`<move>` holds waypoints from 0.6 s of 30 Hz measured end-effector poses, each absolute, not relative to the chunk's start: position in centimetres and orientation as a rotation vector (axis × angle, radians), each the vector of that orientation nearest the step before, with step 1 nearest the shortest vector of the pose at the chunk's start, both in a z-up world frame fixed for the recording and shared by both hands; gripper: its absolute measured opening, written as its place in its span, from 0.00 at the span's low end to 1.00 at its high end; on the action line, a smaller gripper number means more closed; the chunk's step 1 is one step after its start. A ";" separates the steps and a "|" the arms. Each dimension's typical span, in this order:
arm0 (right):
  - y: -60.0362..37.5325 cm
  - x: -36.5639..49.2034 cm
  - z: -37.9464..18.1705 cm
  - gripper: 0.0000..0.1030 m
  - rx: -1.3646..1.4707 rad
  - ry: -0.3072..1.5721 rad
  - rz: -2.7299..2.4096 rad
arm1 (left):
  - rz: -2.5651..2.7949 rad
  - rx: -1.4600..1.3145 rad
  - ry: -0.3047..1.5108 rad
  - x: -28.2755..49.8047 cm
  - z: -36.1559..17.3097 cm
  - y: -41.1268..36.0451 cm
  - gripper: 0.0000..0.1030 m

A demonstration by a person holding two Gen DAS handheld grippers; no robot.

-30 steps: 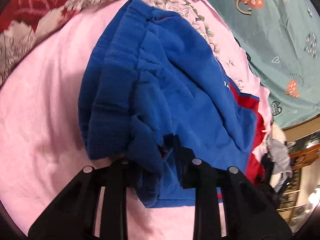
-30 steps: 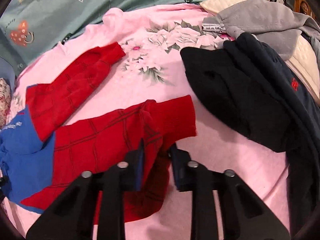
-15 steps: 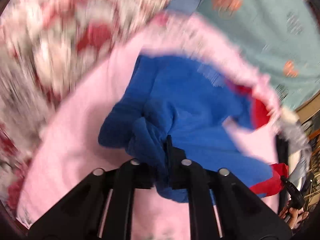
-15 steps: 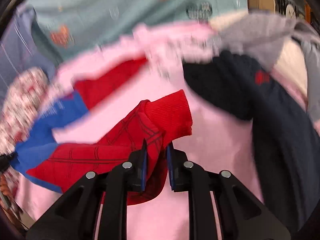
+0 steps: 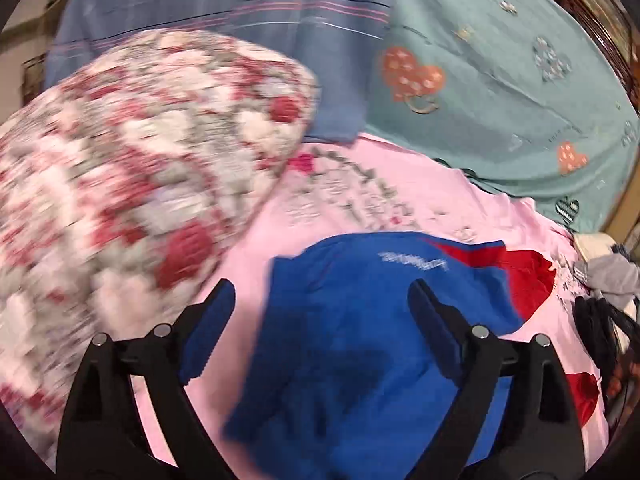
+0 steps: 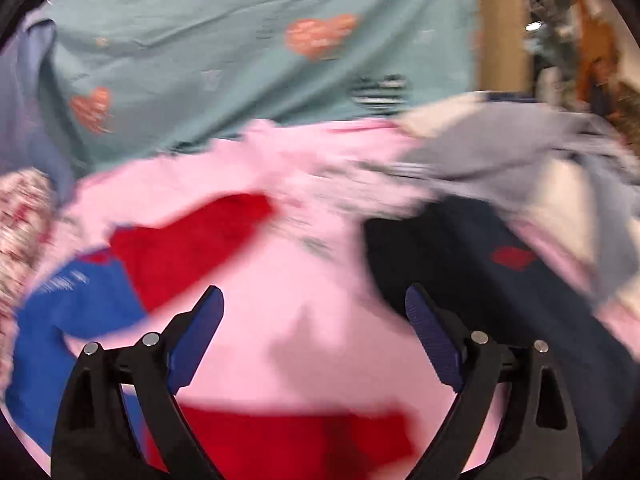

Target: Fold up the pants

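Observation:
The pants lie on a pink sheet (image 5: 440, 200): a blue waist part (image 5: 360, 320) with red legs (image 5: 524, 276). In the left wrist view my left gripper (image 5: 320, 300) hangs above the blue part, its jaws opening wide and nothing pressed between the pads. In the right wrist view my right gripper (image 6: 314, 304) is also opening, raised over bare pink sheet (image 6: 304, 344). One red leg (image 6: 192, 248) stretches away at left, the other red leg (image 6: 296, 436) lies below the fingers. The blue part (image 6: 72, 312) shows at far left.
A floral red-and-white quilt (image 5: 120, 184) bulges at left. A teal cover with hearts (image 5: 500, 92) and a blue-grey cloth (image 5: 224, 4) lie behind. A dark navy garment (image 6: 492, 280) and a grey one (image 6: 500, 148) sit at right.
Both grippers let go of the pants: the left released the blue waist, the right released the red leg. Both rose and tilted up, and the cloth dropped onto the sheet.

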State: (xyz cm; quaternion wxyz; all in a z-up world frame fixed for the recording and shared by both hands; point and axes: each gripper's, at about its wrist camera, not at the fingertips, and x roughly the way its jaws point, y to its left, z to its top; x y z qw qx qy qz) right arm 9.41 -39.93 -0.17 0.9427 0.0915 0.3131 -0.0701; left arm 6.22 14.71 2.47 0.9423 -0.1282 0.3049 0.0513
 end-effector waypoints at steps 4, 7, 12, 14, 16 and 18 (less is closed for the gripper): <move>-39.1 20.9 -4.0 0.88 0.243 0.766 -0.088 | 0.088 -0.276 0.798 13.2 -1.5 11.5 0.85; -38.5 25.5 -6.6 0.83 0.311 0.849 -0.077 | 0.067 -0.318 0.884 14.2 -4.5 10.5 0.85; -36.5 27.5 -7.4 0.05 0.251 0.929 -0.094 | 0.120 -0.227 0.968 14.8 -7.9 10.8 0.83; -38.8 24.9 -4.2 0.05 0.257 0.818 -0.153 | 0.129 -0.211 0.976 15.2 -8.3 11.2 0.83; -41.8 22.1 -3.2 0.05 0.247 0.796 -0.230 | 0.135 -0.161 0.985 15.4 -8.6 10.6 0.82; -44.4 20.8 -5.6 0.27 0.273 0.914 -0.180 | 0.137 -0.106 0.996 15.7 -8.7 9.9 0.82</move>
